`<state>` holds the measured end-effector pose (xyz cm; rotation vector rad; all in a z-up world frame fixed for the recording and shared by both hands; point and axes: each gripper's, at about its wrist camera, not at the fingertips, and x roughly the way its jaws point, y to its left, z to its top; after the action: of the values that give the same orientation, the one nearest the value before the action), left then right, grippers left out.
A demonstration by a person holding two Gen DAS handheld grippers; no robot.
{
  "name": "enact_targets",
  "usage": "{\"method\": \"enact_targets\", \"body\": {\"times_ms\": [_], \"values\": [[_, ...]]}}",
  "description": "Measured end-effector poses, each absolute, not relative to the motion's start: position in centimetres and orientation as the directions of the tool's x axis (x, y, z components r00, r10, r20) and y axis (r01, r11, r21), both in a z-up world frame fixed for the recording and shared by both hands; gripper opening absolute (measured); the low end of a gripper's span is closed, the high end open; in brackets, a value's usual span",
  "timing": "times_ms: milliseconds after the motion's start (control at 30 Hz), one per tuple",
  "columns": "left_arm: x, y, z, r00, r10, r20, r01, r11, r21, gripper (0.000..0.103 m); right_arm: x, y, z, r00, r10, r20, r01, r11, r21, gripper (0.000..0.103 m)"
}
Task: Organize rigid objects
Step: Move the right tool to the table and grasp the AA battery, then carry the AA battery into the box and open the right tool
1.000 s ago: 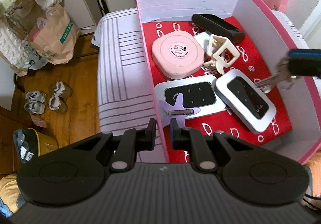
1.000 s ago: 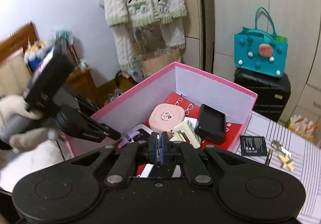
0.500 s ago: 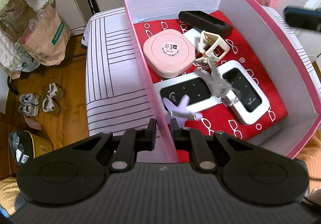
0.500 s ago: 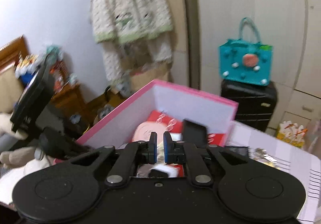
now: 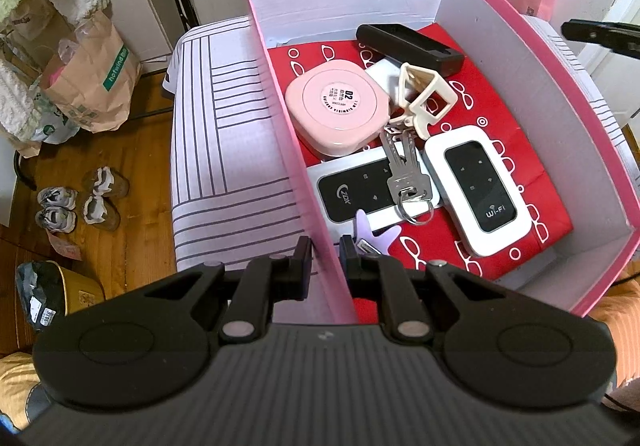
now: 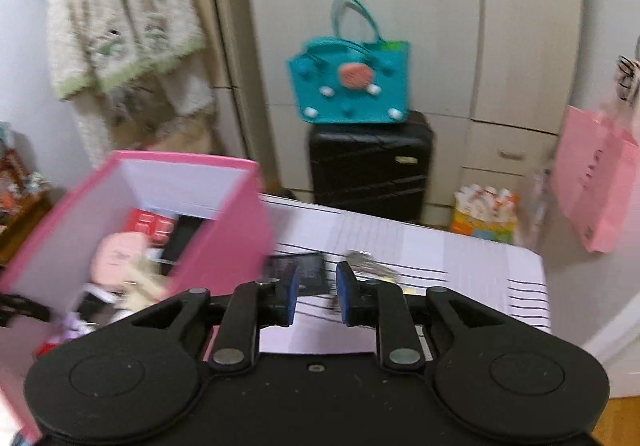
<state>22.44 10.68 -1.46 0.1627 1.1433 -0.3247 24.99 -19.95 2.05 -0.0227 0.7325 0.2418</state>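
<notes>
Left view looks down into the pink box [image 5: 536, 46]: keys [image 5: 406, 174] lie across the white routers at 6 o'clock from the pink case [image 5: 338, 108]. Left hand-held gripper [image 5: 324, 252] is clenched on the box wall. Only the right view shows the right hand-held gripper [image 6: 316, 292] opening, empty, over the tabletop [image 6: 460, 278].

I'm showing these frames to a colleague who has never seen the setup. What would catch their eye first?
The open pink cardboard box with its red patterned lining, gripped at its near wall by the left gripper. Inside, a silver bunch of keys lies across a white pocket Wi-Fi router, beside a rounded pink case.
</notes>
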Motion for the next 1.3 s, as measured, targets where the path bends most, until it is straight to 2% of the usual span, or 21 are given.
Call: {"method": "enact_targets", "body": {"times_ms": [167,433,600,633,733,800,1067,1200,1300], "values": [[22.4,10.7,-1.4,0.394,-0.163,-0.904,0.323,0.946,-0.03,0.013,27.0,-21.7,-0.4,0.687,0.208,-0.696,-0.21,0.974,0.083,0.033],[22.6,10.8,-1.3,0.4,-0.168,-0.901,0.321,0.946,-0.034,0.013,28.5,-19.9,-3.7,0.655,0.192,-0.731,-0.264,0.964,0.016,0.036],[22.5,10.9,-1.4,0.404,-0.171,-0.899,0.321,0.946,-0.036,0.013,29.5,-19.4,-5.0,0.648,0.223,-0.729,-0.258,0.964,0.065,0.036],[22.4,10.9,-1.4,0.405,-0.172,-0.898,0.321,0.946,-0.037,0.013,29.7,-19.3,-5.3,0.644,0.228,-0.731,-0.257,0.964,0.074,0.034],[22.4,10.9,-1.4,0.408,-0.176,-0.896,0.319,0.947,-0.041,0.013,30.2,-18.8,-6.5,0.63,0.204,-0.749,-0.251,0.967,0.052,0.012],[22.4,11.0,-1.4,0.411,-0.178,-0.894,0.317,0.947,-0.043,0.013,29.7,-18.6,-6.6,0.652,0.182,-0.736,-0.242,0.97,0.025,0.011],[22.3,11.4,-1.4,0.413,-0.197,-0.889,0.316,0.947,-0.064,0.014,26.2,-18.9,-3.1,0.701,0.141,-0.699,-0.189,0.982,0.008,0.011],[22.3,11.4,-1.4,0.418,-0.202,-0.885,0.313,0.947,-0.069,0.014,23.4,-18.4,0.6,0.733,0.205,-0.648,-0.231,0.972,0.046,0.011],[22.2,11.6,-1.4,0.422,-0.207,-0.883,0.309,0.948,-0.074,0.014,21.2,-17.3,3.6,0.725,0.324,-0.608,-0.308,0.942,0.135,0.011]]}}
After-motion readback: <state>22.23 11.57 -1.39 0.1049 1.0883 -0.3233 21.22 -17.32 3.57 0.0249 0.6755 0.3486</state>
